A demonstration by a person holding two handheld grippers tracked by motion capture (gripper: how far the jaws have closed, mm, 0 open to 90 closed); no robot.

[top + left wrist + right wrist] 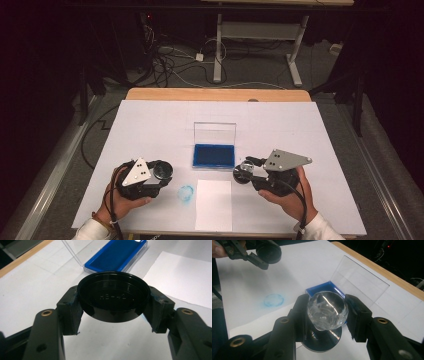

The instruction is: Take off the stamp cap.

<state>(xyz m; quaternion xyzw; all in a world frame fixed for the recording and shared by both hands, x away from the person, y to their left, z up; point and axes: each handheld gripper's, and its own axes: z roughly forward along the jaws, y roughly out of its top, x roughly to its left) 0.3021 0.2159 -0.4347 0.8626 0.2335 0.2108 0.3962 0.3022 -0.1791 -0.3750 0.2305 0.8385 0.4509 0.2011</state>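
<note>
Left gripper (pixel 161 171) in the high view pinches a black cap (pixel 162 170) above the worktop (pixel 150 125); right gripper (pixel 243 172) clamps a stamp (pixel 244 173) beside the blue ink pad (pixel 213 156), a paper sheet (pixel 214 205) lying between the hands. Left gripper view: cap (pixel 113 300) held by its rim, looking rigid, light and glossy, likely slippery; the rim suits. Right gripper view: jaws pinch the stamp's clear knob (pixel 327 310) above its dark base; smooth and rounded, it may twist, so grip at its widest part.

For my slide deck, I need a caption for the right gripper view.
Right gripper shut on a clear-knobbed stamp, above white paper beside the open blue ink pad.
</note>
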